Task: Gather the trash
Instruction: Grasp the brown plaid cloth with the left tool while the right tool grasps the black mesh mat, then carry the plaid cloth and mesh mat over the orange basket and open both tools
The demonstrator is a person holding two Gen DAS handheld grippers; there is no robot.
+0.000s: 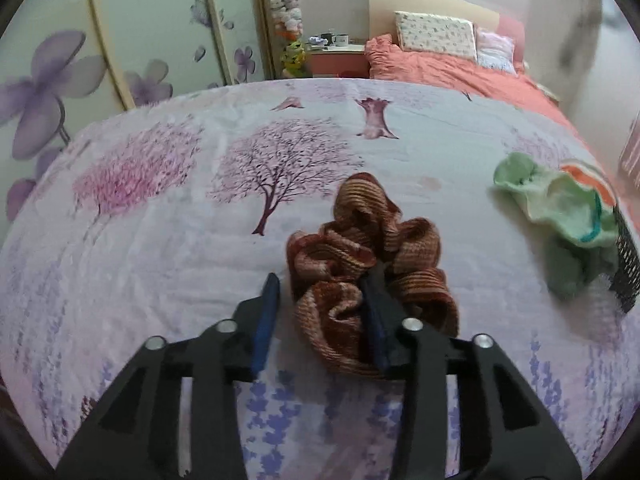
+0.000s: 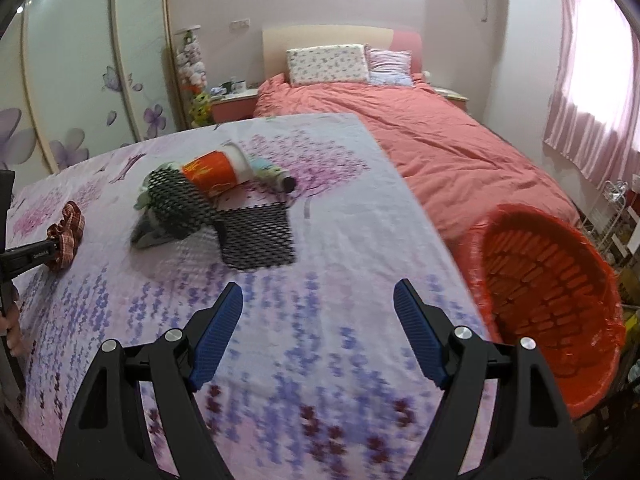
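Observation:
A brown-and-pink striped scrunchie [image 1: 360,248] lies on the floral cloth [image 1: 160,240]. My left gripper [image 1: 324,276] is down at it. The right finger [image 1: 376,304] is pushed into its folds. The left pad [image 1: 266,320] stands a little clear of it, with cloth showing in the gap. The right wrist view shows the scrunchie [image 2: 68,232] at the tip of that gripper [image 2: 36,256]. My right gripper [image 2: 318,286] hangs open and empty over the cloth, near the front edge. A red basket [image 2: 552,280] lined with plastic sits low to its right.
A pile lies mid-cloth: a green rag [image 1: 556,200], a black mesh roll [image 2: 176,200], a flat mesh sheet [image 2: 260,236] and an orange cup [image 2: 208,176]. Behind are a bed with a coral duvet [image 2: 420,140], a wardrobe [image 2: 80,80] and a nightstand [image 2: 232,104].

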